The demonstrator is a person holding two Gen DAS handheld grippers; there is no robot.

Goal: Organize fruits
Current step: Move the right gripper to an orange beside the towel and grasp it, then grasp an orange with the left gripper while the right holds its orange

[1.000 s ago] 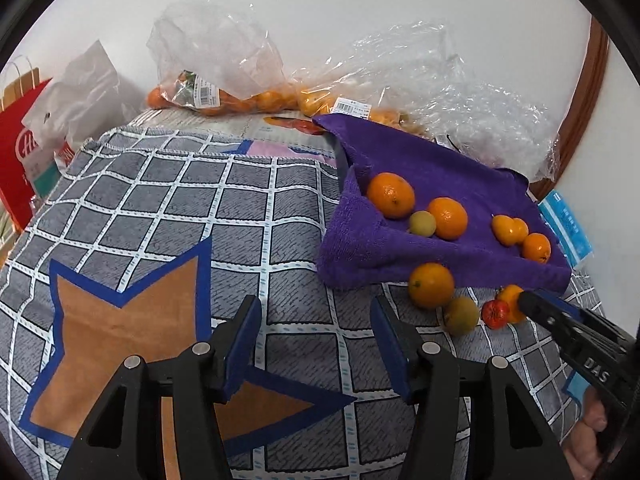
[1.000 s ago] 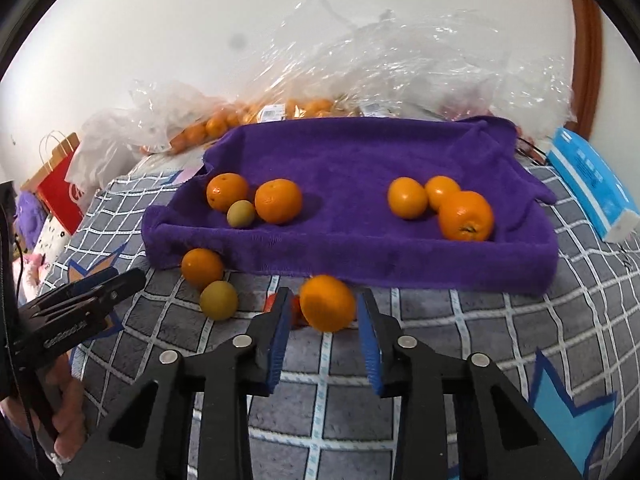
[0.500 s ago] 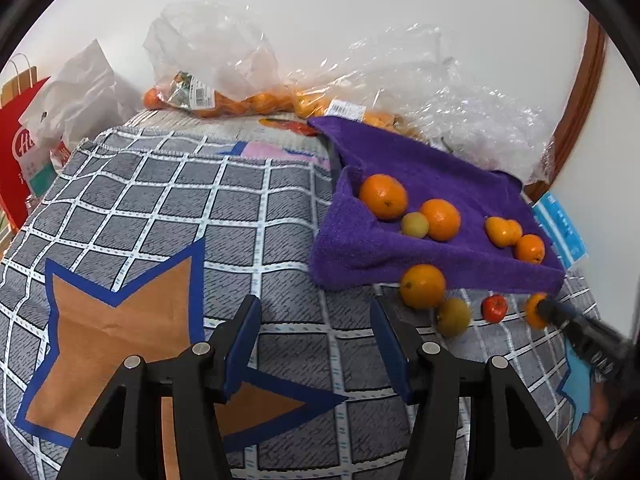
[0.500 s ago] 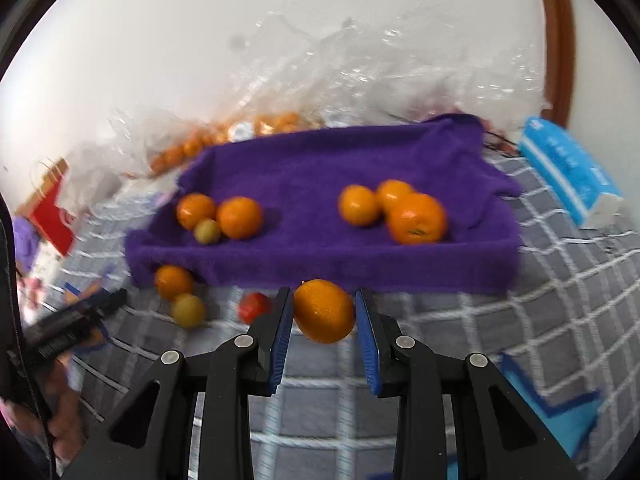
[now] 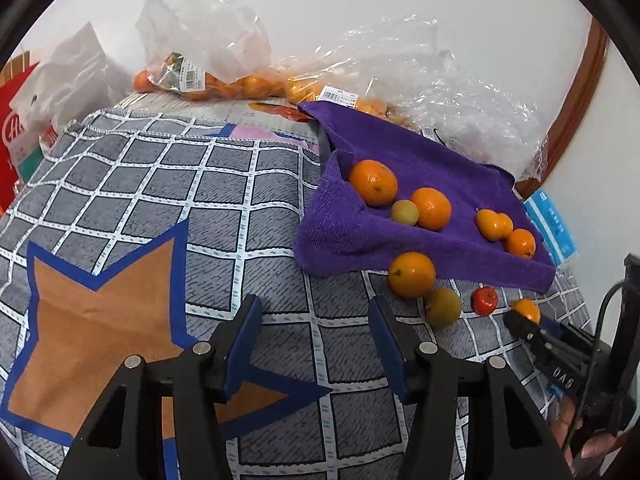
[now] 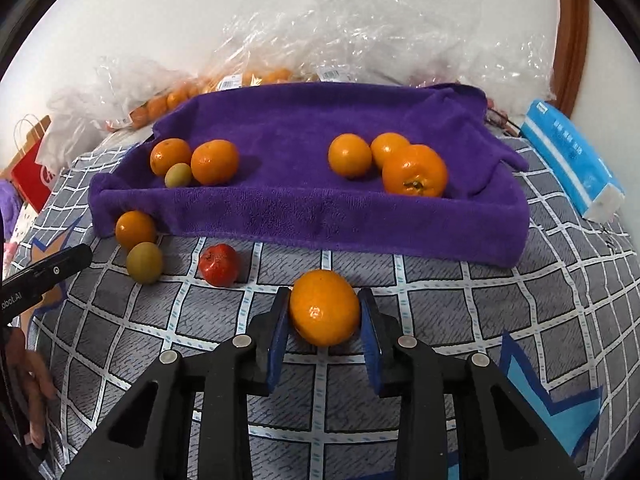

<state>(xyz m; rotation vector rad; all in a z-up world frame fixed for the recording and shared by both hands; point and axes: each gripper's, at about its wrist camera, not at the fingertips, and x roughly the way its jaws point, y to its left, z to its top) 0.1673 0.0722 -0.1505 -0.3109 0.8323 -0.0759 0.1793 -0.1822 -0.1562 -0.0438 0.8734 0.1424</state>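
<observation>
My right gripper point(image 6: 323, 312) is shut on an orange point(image 6: 324, 307) and holds it just above the checked cloth, in front of the purple towel tray point(image 6: 312, 216). The tray holds several oranges and a small green fruit point(image 6: 178, 175). On the cloth by the tray's near left corner lie an orange point(image 6: 135, 229), a green fruit point(image 6: 144, 262) and a small red fruit point(image 6: 219, 265). My left gripper point(image 5: 316, 324) is open and empty above the cloth, left of these loose fruits point(image 5: 412, 274). The right gripper's held orange point(image 5: 526, 310) shows at the right of the left wrist view.
Clear plastic bags with oranges point(image 5: 208, 80) lie along the wall behind the tray. A blue tissue pack point(image 6: 572, 160) lies right of the tray. A red paper bag point(image 5: 16, 136) stands at the far left. The checked cloth point(image 5: 160, 200) has an orange star patch.
My right gripper has closed on the orange, lifted it off the cloth and drawn it back from the tray. The left gripper has stayed open and barely shifted.
</observation>
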